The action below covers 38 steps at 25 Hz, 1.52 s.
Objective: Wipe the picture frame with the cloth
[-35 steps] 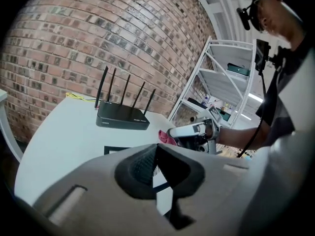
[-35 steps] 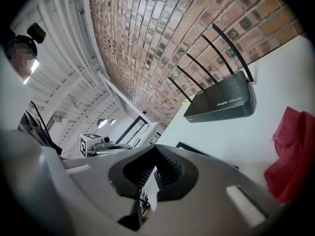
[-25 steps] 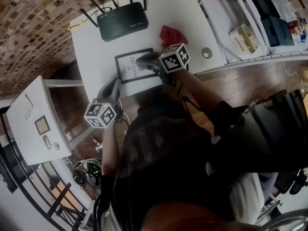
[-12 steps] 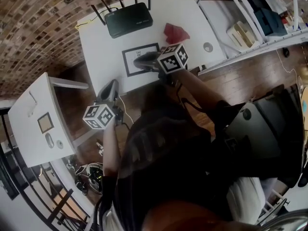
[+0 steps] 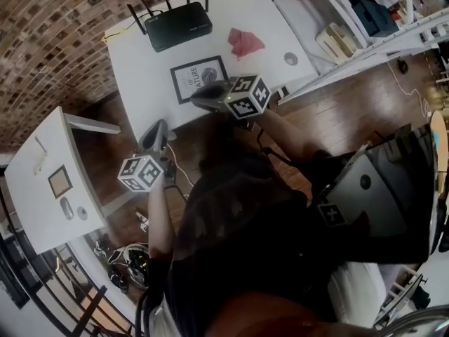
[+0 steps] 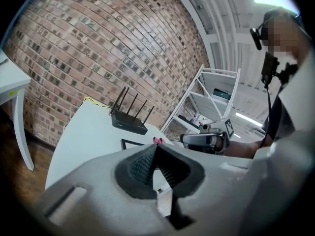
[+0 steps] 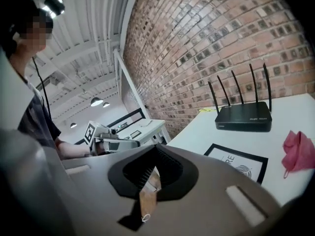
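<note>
Cloth [image 5: 244, 42], red & crumpled, lies on white table [image 5: 140, 69] back-right of the picture frame [image 5: 198, 78], not touching it. Frame lies flat mid-table, in front of router [image 5: 177, 25]. Cloth prob. light & floppy, so pinch a raised fold, not a flat edge. Frame looks thin, stiff, light; likely slides on the smooth top when rubbed, so pin a corner w/ the other tool. Front maybe glass, can't tell. Left gripper [image 6: 155, 149] & right gripper [image 7: 156, 150] both closed tip-to-tip, nothing btwn jaws. Right one is by frame's near edge, left one off table's near side. Frame's print partly cut off; gripper heights over table unclear.
</note>
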Each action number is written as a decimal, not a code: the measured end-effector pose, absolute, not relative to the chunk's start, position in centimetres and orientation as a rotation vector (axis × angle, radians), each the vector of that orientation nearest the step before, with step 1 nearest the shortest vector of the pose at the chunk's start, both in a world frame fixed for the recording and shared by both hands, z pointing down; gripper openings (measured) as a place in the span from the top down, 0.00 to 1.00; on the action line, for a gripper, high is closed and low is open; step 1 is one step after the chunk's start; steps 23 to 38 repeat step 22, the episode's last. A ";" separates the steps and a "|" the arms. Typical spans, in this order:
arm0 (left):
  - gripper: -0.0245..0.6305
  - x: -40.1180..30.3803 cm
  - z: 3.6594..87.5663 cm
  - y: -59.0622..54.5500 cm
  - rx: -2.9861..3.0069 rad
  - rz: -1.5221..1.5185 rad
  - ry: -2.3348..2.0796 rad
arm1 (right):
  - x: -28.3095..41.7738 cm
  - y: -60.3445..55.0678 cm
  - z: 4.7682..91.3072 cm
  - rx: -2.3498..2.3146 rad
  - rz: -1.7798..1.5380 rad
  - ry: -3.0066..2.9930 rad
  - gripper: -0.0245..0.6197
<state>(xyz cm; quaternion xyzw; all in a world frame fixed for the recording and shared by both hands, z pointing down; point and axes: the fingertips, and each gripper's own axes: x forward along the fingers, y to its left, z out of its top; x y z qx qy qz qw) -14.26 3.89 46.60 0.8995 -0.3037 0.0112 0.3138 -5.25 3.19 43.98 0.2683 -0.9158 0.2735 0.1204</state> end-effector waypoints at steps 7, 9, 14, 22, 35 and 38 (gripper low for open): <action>0.96 -11.2 45.2 5.3 2.419 0.048 -0.758 | -3.4 5.4 43.2 0.809 0.794 -2.704 0.96; 0.96 -10.3 44.9 5.6 2.426 0.063 -0.759 | -2.3 5.6 43.3 0.811 0.820 -2.712 0.96; 0.96 -8.2 46.7 6.3 2.347 0.159 -0.778 | 0.5 6.5 43.6 0.780 0.838 -2.735 0.96; 0.96 -0.2 49.5 9.6 2.203 0.234 -0.686 | 8.1 8.4 45.0 0.768 0.911 -2.738 0.96; 0.96 -0.2 49.5 9.6 2.203 0.234 -0.686 | 8.1 8.4 45.0 0.768 0.911 -2.738 0.96; 0.96 -0.2 49.5 9.6 2.203 0.234 -0.686 | 8.1 8.4 45.0 0.768 0.911 -2.738 0.96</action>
